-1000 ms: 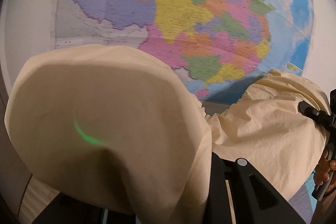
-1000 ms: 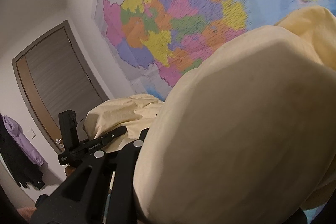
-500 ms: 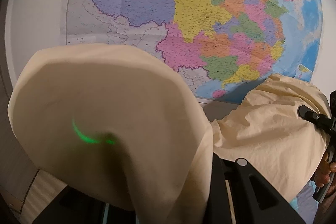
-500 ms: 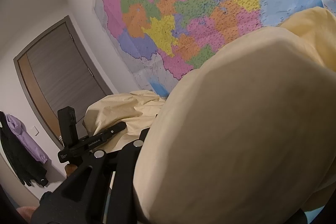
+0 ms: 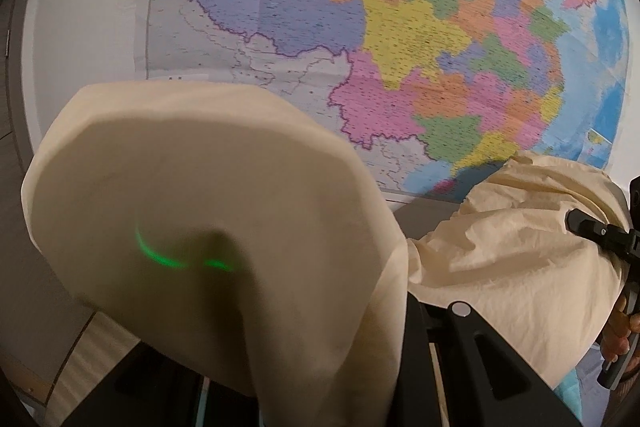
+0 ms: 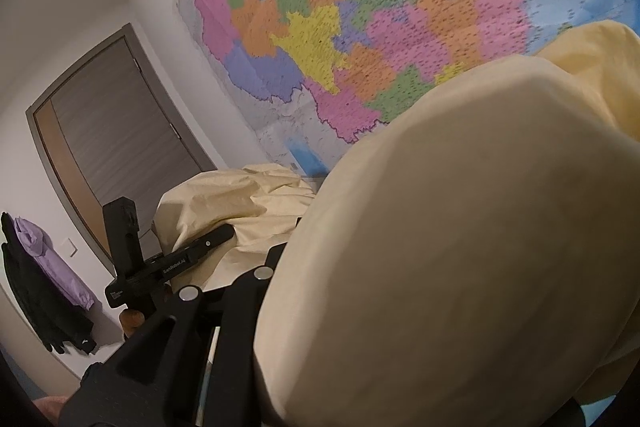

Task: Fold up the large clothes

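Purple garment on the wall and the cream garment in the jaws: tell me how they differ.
The purple garment hangs against the wall beside a black garment, clear of both grippers; the cream garment is draped over them, held up in front of the map. The purple one looks small and far off; the cream one fills the near view. Purple shows a slight sheen; cream looks matte and creased. Both are loose fabric.

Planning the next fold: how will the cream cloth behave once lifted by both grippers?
Probably floppy: the cloth drapes over the left gripper and creases toward the right gripper. Likely light, since it billows in a smooth dome. It will probably sag between them.
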A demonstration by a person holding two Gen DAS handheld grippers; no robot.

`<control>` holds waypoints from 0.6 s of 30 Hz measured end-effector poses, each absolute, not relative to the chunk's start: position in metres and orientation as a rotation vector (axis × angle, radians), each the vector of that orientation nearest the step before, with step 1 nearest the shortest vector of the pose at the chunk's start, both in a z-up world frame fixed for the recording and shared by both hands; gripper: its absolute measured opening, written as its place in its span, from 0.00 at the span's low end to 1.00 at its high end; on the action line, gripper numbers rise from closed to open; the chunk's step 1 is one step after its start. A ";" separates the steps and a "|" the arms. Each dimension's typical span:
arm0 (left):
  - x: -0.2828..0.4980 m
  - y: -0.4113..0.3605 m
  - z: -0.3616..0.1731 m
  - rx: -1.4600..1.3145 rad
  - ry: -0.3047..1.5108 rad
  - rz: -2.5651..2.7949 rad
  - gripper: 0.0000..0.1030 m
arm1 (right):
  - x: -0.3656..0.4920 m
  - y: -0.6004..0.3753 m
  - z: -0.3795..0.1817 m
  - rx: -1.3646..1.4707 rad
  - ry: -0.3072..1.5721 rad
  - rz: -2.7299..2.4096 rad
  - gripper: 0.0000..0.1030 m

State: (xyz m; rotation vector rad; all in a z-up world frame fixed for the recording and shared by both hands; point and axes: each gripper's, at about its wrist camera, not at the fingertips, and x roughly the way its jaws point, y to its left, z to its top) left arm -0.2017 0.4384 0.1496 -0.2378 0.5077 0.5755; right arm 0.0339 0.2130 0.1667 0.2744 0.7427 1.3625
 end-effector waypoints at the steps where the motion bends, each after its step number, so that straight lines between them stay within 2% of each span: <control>1: -0.202 0.440 0.150 -0.237 0.507 0.579 0.16 | 0.034 0.215 0.166 0.272 0.744 1.364 0.16; 18: -0.198 0.490 0.142 -0.258 0.518 0.682 0.16 | 0.031 0.253 0.151 0.247 0.789 1.399 0.16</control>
